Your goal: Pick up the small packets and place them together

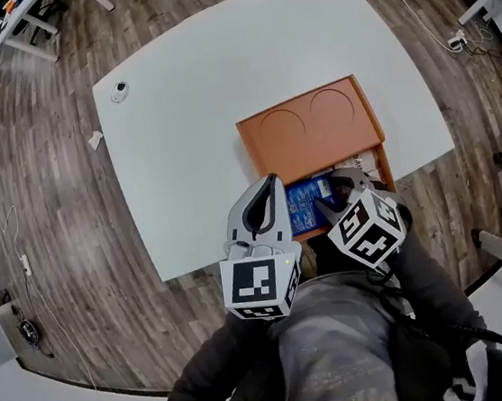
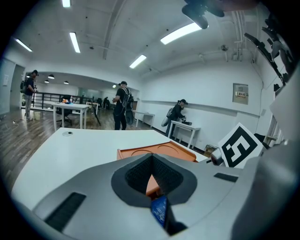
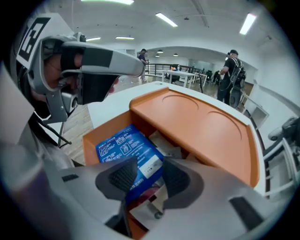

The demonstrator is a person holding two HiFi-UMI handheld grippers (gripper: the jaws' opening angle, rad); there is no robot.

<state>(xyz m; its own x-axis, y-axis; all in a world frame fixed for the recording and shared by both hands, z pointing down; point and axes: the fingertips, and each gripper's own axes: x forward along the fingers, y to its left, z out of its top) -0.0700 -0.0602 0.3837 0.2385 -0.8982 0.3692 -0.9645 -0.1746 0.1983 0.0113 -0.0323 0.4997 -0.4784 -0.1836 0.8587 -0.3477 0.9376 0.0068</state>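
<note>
An orange box sits on the white table; its lid has two round hollows. Its near compartment is uncovered and holds a blue packet with white packets beside it. My right gripper points steeply down over this compartment. In the right gripper view its jaws stand open just above the blue packet, and the pads do not press on it. My left gripper hovers at the box's left edge, jaws shut with nothing held. A strip of blue packet shows below the jaws.
A small round object lies at the table's far left corner. A scrap of paper is on the wooden floor. Several people and other tables stand far off in the room.
</note>
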